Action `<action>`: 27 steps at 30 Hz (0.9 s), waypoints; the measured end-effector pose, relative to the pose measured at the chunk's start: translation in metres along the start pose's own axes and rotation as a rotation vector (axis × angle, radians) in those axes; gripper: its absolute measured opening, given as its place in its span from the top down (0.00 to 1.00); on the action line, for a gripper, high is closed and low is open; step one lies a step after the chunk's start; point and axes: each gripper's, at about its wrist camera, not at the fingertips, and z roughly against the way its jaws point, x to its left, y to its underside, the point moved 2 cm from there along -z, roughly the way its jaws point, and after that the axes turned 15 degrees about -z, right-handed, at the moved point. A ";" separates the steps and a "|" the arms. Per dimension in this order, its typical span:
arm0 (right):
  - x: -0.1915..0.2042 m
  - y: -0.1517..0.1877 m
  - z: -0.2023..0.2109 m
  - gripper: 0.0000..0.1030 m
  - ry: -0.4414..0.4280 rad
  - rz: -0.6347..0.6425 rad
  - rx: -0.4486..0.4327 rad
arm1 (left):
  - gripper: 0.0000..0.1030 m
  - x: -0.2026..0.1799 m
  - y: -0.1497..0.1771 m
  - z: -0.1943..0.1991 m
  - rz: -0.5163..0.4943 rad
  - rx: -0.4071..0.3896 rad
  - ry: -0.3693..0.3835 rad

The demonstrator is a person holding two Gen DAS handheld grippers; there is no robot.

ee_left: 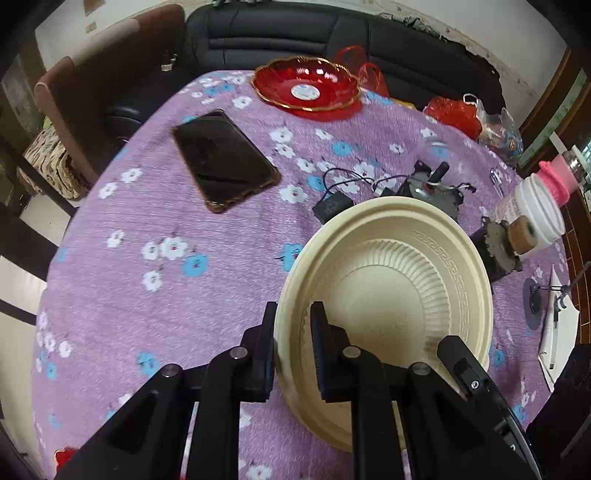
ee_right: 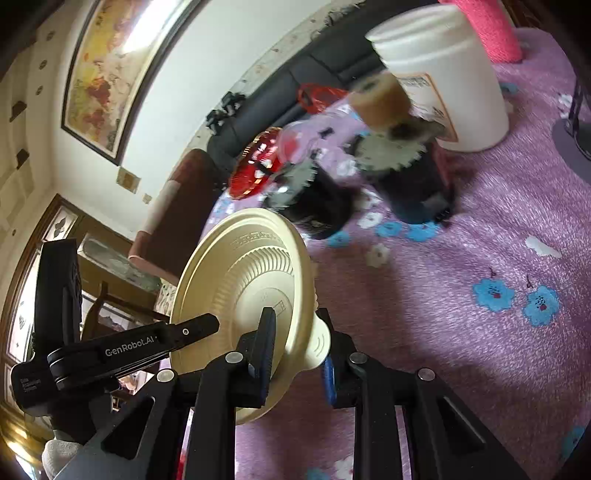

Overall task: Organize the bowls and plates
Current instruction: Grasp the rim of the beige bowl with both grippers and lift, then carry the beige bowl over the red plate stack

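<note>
A cream plastic bowl (ee_left: 391,295) with a ribbed inside is held tilted above the purple flowered tablecloth (ee_left: 166,258). My left gripper (ee_left: 293,332) is shut on its left rim, one finger outside and one inside. My right gripper (ee_right: 295,343) is shut on the same bowl (ee_right: 243,280), gripping its rim and foot. The right gripper's finger (ee_left: 465,362) shows inside the bowl in the left wrist view. The left gripper's finger (ee_right: 162,341) shows beside the bowl in the right wrist view. A red glass dish (ee_left: 306,86) with a gold rim sits at the table's far side.
A black phone (ee_left: 225,158) lies on the cloth at the left. A small motor with wires (ee_left: 417,184), gear-topped black parts (ee_right: 399,162), a white jar (ee_right: 443,70) and red bags (ee_left: 454,114) crowd the right side. A dark sofa (ee_left: 295,33) stands behind the table.
</note>
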 end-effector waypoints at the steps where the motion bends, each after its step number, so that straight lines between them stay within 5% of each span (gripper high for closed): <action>1: 0.003 0.003 0.001 0.76 -0.004 0.009 0.003 | 0.84 0.001 0.002 0.005 0.003 -0.006 -0.003; 11: 0.029 0.038 0.037 0.77 0.007 0.064 0.022 | 0.84 0.004 0.041 0.078 -0.022 -0.127 0.006; 27: 0.034 0.128 0.175 0.77 0.007 0.156 -0.054 | 0.84 -0.031 0.159 0.167 -0.071 -0.331 0.115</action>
